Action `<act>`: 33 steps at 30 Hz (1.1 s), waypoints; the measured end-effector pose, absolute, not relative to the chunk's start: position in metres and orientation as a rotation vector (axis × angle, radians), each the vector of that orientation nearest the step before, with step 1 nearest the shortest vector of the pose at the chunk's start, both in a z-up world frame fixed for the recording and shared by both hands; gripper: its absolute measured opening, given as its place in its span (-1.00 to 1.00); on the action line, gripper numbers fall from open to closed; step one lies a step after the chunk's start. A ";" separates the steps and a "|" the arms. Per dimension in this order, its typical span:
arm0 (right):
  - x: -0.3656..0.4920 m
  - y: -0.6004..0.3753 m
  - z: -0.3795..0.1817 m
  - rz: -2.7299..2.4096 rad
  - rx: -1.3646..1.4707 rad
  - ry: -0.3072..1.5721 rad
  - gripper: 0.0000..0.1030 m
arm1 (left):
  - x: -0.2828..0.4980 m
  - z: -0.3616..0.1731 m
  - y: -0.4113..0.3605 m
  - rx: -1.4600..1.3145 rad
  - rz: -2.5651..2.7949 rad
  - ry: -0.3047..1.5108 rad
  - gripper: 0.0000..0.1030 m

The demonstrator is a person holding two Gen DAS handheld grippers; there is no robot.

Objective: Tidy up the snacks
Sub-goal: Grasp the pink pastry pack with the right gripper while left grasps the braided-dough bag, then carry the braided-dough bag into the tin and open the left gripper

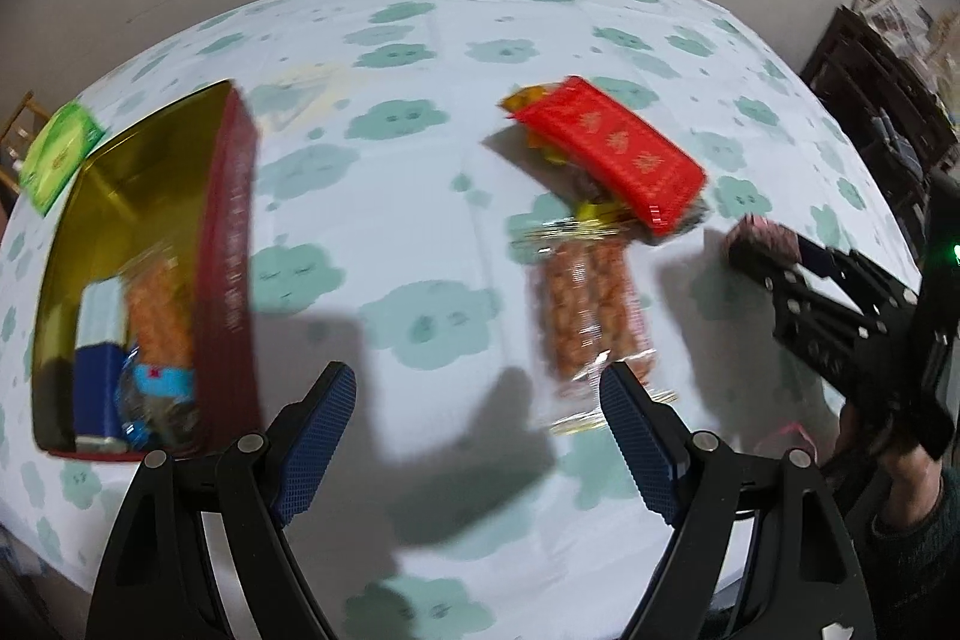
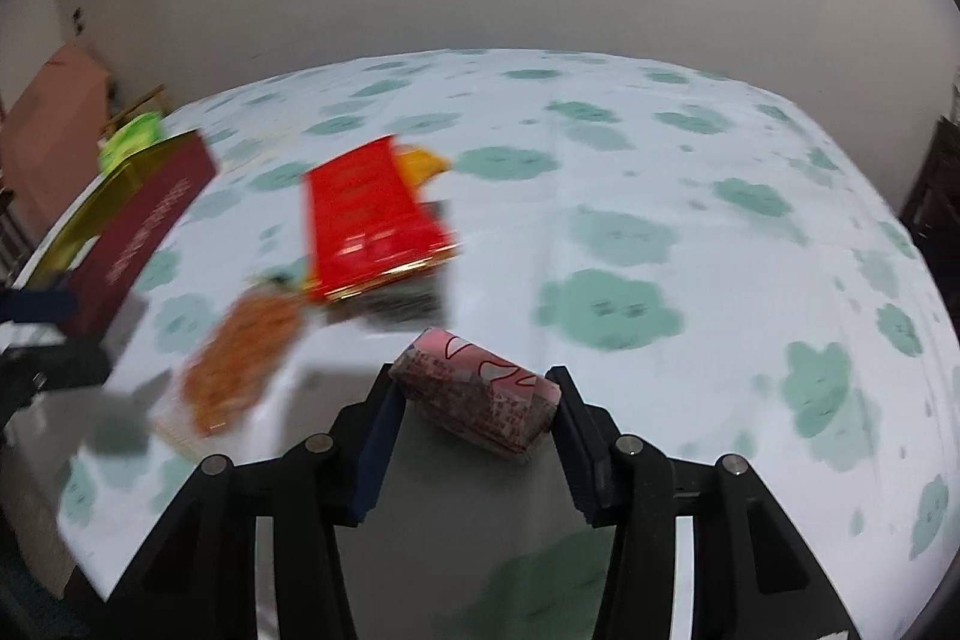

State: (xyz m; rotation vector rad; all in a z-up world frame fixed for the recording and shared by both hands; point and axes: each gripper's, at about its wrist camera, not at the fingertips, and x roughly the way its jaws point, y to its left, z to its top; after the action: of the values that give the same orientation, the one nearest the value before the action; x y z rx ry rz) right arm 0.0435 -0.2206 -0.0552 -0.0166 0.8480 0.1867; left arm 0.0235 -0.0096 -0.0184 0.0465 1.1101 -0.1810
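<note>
A small pink snack pack [image 2: 480, 403], wrapped in printed paper, is sitting between the right gripper's [image 2: 477, 421] pads, which are squeezing it just above the cloud-patterned tablecloth [image 2: 660, 220]. Nearby, a red box [image 2: 366, 220] is lying on other snacks. The left gripper [image 1: 477, 436] is hanging open and empty beside a peanut bag [image 1: 585, 304], near the gold-lined tin [image 1: 90, 232].

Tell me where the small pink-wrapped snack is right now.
The pink-wrapped snack sits between the right gripper fingers in the right wrist view, lifted off the tablecloth, nearer the camera than the red box.
</note>
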 end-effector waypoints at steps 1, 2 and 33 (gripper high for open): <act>0.046 -0.226 -0.056 0.173 -0.013 0.846 -0.05 | 0.026 -0.020 -0.015 0.054 -0.188 1.111 0.56; 0.049 -0.231 -0.057 0.163 -0.002 0.856 -0.05 | 0.028 -0.021 -0.021 0.060 -0.196 1.113 0.56; 0.071 -0.268 -0.061 0.106 0.015 0.884 -0.05 | 0.054 -0.054 -0.059 0.080 -0.203 1.167 -0.32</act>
State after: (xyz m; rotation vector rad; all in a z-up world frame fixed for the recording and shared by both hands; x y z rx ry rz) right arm 0.0709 -0.2684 -0.0614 0.0149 0.8842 0.1061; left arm 0.0541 -0.0587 -0.0544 0.0801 1.1668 -0.2028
